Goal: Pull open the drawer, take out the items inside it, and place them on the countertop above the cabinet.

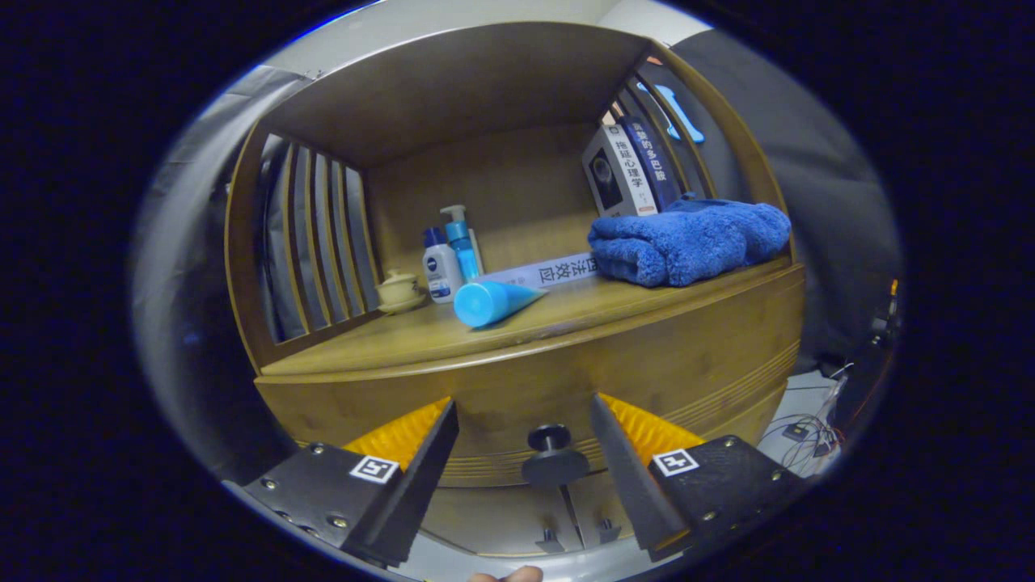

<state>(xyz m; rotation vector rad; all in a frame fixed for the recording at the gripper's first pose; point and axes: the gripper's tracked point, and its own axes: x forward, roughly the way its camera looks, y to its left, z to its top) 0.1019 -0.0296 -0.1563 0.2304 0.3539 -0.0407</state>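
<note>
With my claw (524, 453) spread wide around the knob (555, 461) of the seemingly closed drawer (517, 396) beneath the surface (420, 335), I risk an off-centre squeeze slipping off.
</note>
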